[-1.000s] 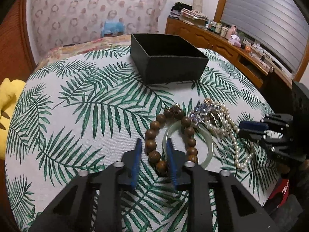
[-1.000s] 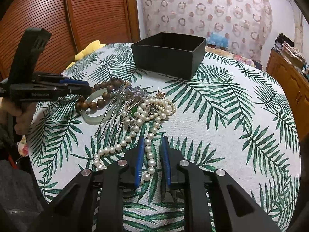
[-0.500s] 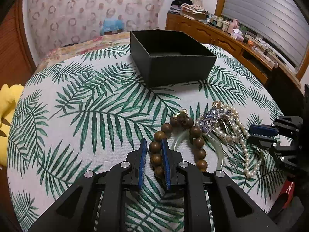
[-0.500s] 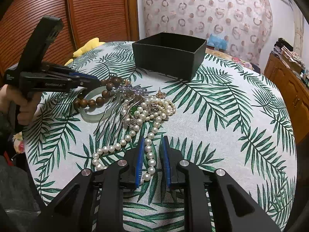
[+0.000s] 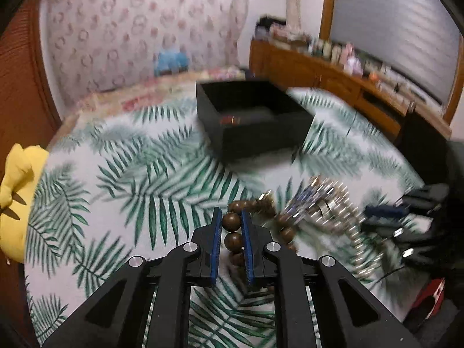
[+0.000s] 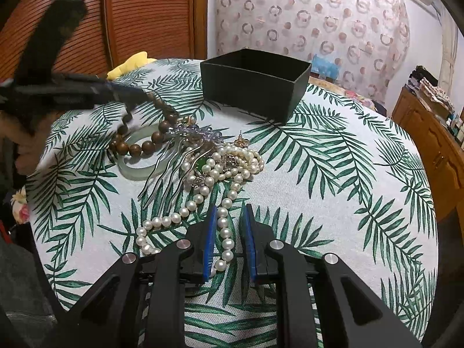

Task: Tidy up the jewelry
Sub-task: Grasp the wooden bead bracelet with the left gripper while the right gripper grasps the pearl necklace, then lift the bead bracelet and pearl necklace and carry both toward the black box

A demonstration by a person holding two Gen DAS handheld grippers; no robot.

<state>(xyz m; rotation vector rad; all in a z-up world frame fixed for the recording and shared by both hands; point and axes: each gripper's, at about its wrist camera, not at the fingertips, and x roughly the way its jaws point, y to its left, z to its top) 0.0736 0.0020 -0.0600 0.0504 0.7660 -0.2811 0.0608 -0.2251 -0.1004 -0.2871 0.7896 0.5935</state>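
My left gripper [image 5: 231,217] is shut on the brown wooden bead bracelet [image 5: 232,222] and lifts one side of it off the table; it also shows in the right wrist view [image 6: 136,94], with the bracelet [image 6: 142,146] hanging down from it. A pale jade bangle [image 6: 136,171], a silver hair comb [image 6: 174,159] and a pearl necklace [image 6: 220,174] lie in a heap. My right gripper [image 6: 229,217] straddles the pearl strand with its jaws slightly apart. The open black box [image 6: 255,84] stands behind the heap.
The round table has a palm-leaf cloth [image 6: 333,174]. A yellow plush toy [image 5: 17,191] sits at its left edge. A wooden sideboard [image 5: 333,78] with clutter stands at the right.
My left gripper has closed on the wooden bead bracelet and raised it toward the box. The right gripper has stayed over the pearl strand.
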